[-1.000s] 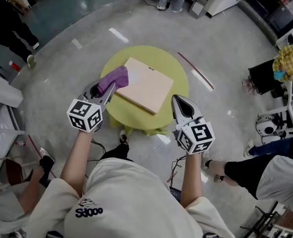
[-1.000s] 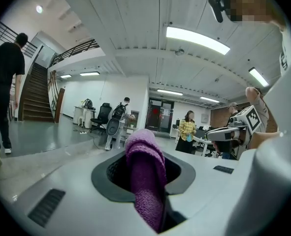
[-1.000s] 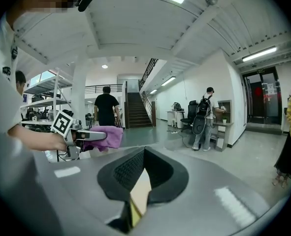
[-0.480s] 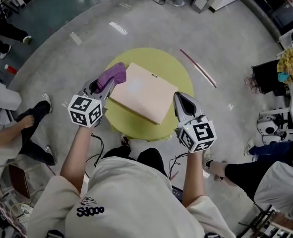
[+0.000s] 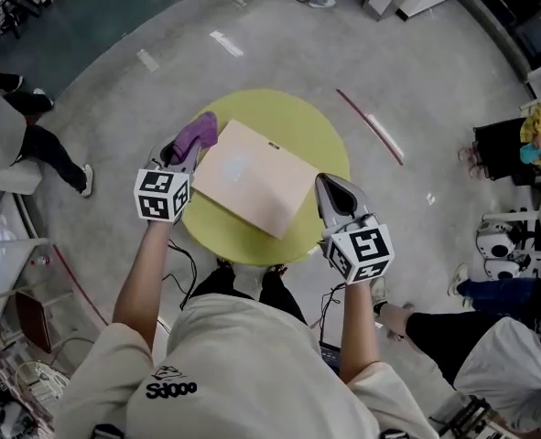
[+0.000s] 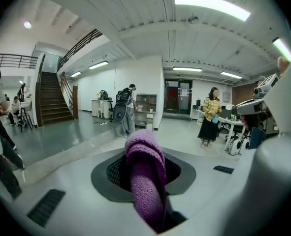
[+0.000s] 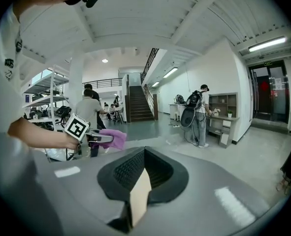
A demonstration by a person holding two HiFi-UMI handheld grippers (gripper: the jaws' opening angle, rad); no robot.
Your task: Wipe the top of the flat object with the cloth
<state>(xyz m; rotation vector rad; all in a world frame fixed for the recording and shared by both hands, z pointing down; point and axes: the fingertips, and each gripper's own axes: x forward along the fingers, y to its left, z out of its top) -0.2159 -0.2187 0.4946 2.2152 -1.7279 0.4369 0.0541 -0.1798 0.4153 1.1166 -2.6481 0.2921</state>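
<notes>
Bare round table (image 5: pixel 318 135) lies open from twelve to three o'clock of the flat board (image 5: pixel 252 176). The left gripper (image 5: pixel 182 152) with cloth (image 5: pixel 197 133) blocks ten o'clock, the right gripper (image 5: pixel 325 187) four.

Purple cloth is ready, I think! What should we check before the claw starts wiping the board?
1. Cloth gripped by the left claw: ok, pinched between its jaws.
2. Board held by the right claw: ok, its edge sits between the jaws.
3. Board over the round table: ok.
4. Top of the board free of other things: ok, nothing lies on it.
5. Cloth on the board's top: not ok, it is at the board's left edge.
6. Dirt to wipe: cannot tell.
</notes>
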